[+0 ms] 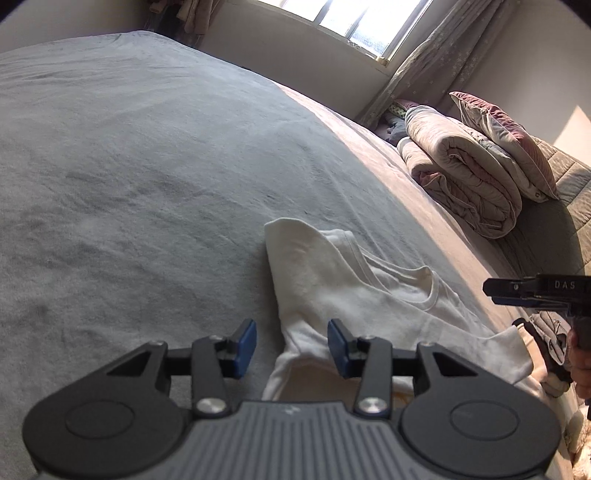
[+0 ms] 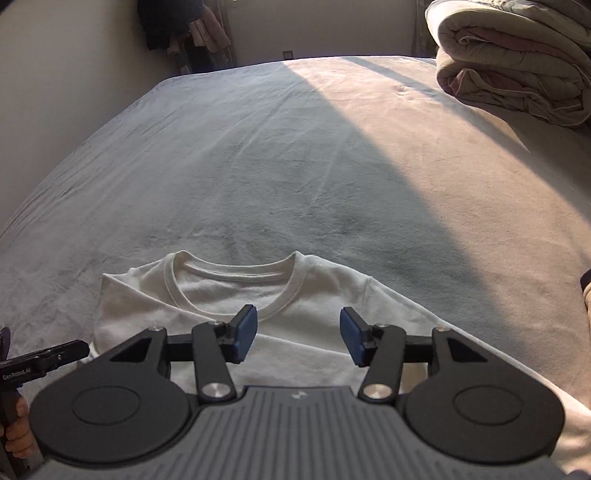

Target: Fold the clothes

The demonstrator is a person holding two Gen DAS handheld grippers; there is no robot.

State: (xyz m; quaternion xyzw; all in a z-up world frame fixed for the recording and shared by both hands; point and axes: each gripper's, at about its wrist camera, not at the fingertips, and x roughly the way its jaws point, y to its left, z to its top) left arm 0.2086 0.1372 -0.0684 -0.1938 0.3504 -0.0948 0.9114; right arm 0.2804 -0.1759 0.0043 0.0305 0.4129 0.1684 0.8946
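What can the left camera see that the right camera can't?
Only the left camera shows the window, the curtain, the pillow leaning on the rolled blanket, and the shirt's folded-over sleeve. Only the right camera shows the whole round collar from the front and the dark clothes hanging by the far wall. Both show the white shirt lying on the grey bed, the rolled blanket, and an open gripper: the left gripper and the right gripper, holding nothing.
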